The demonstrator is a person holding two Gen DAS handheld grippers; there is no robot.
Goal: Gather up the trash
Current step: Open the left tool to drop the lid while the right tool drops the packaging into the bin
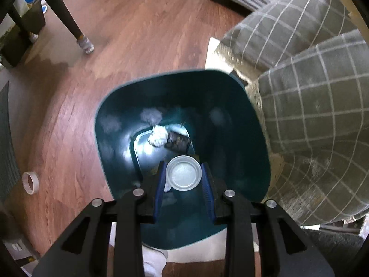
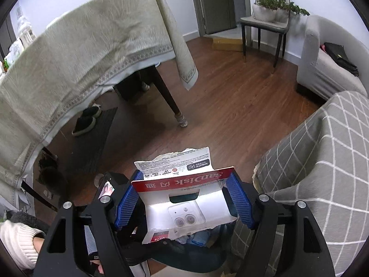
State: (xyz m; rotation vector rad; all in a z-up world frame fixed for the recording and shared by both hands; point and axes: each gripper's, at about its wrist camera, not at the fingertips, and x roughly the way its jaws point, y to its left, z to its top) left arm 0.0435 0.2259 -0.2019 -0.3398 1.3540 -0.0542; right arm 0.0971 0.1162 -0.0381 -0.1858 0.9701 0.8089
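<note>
Pointing steeply down, the left gripper was held over the mouth of a dark teal trash bin, its blue pads clamped on a small clear plastic cup. At the bottom of the bin a crumpled white tissue and a dark wrapper were seen lying side by side. A tape roll was seen on the wood floor, left of the bin. The right gripper was closed on a torn red-and-white SanDisk card package, held between a cloth-covered table and a grey checked cushion.
</note>
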